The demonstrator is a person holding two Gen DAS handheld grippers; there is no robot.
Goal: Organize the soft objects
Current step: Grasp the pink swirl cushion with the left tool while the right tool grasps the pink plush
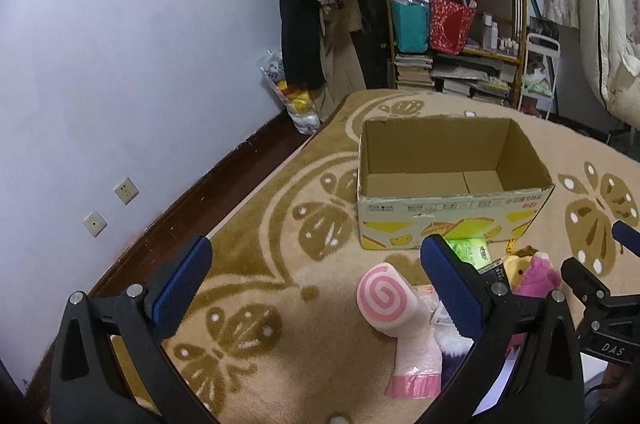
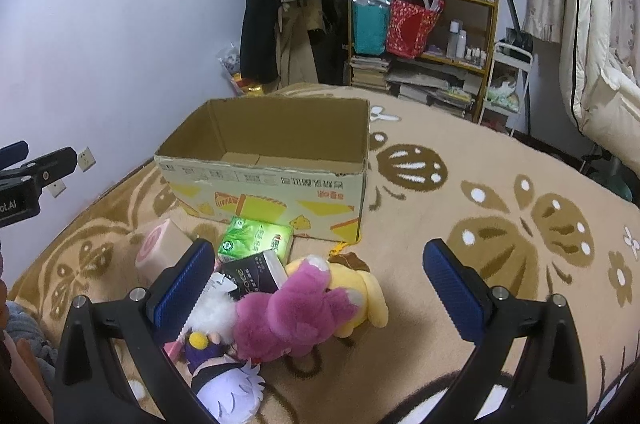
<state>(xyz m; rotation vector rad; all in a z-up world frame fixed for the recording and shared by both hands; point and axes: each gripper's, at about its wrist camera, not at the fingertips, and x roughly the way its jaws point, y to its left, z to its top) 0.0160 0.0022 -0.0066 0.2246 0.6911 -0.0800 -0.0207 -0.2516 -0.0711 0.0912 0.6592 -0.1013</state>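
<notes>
Blue-padded, our left gripper (image 1: 316, 288) and right gripper (image 2: 320, 288) both hang spread wide, holding nothing. Just ahead on the carpet (image 2: 500, 184) lie the pink plush (image 2: 288, 316), yellow plush (image 2: 360, 288), swirl-ended pink roll (image 1: 386, 300) and green tissue pack (image 2: 256, 240). Beyond stands the empty cardboard box (image 2: 272, 184).

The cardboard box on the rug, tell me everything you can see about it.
The cardboard box is a brown corrugated carton, top open with no flaps showing, upright on the patterned rug. Its inside looks empty, with only the bottom flaps' seam visible. The near outer wall is pale with yellow graphics and upside-down printed text; its top edge is slightly ragged. A green tissue pack lies against its near side, in front of the pile of soft toys. Neither gripper touches it.
</notes>
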